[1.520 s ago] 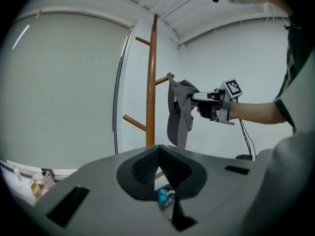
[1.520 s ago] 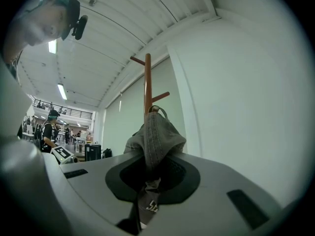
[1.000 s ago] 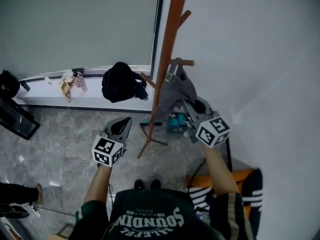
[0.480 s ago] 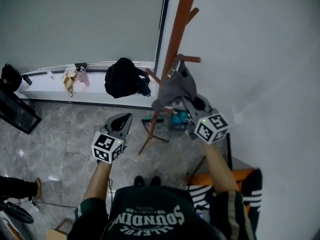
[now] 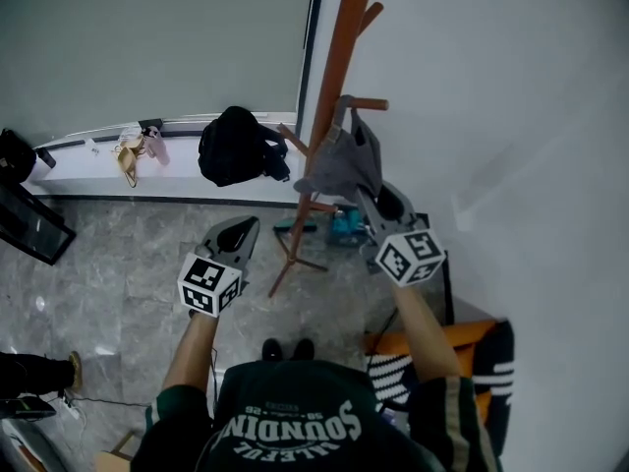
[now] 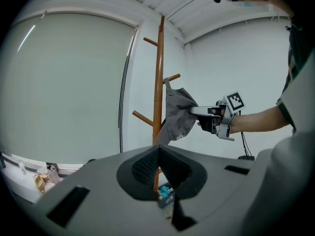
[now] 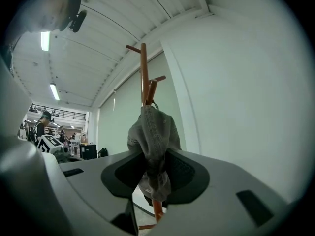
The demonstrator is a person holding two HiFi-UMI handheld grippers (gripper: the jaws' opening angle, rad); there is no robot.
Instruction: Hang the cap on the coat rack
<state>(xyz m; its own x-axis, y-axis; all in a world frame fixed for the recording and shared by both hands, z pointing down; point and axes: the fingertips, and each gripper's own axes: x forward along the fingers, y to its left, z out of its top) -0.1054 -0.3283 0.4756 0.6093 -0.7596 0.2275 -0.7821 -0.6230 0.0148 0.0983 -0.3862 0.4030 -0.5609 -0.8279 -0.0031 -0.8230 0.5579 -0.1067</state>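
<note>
- The coat rack (image 5: 334,77) is running out of the head view's top edge, so its upper pegs are being cut off.
- Whether the strap of the cap (image 5: 341,165) is sitting over the peg (image 5: 366,104) or only touching it is proving hard to make out.
- The right tool (image 5: 371,201) is reaching forward and up, clenching the grey cap just beside the rack.
- The left tool (image 5: 239,232) is hovering lower, its jaws pressing together on nothing, apart from the rack.

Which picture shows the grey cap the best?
The left gripper view: the whole cap shows side-on, held beside the coat rack, pinched by the right gripper. The head view sees it from above, partly behind that gripper. The right gripper view shows only bunched fabric between its jaws.
</note>
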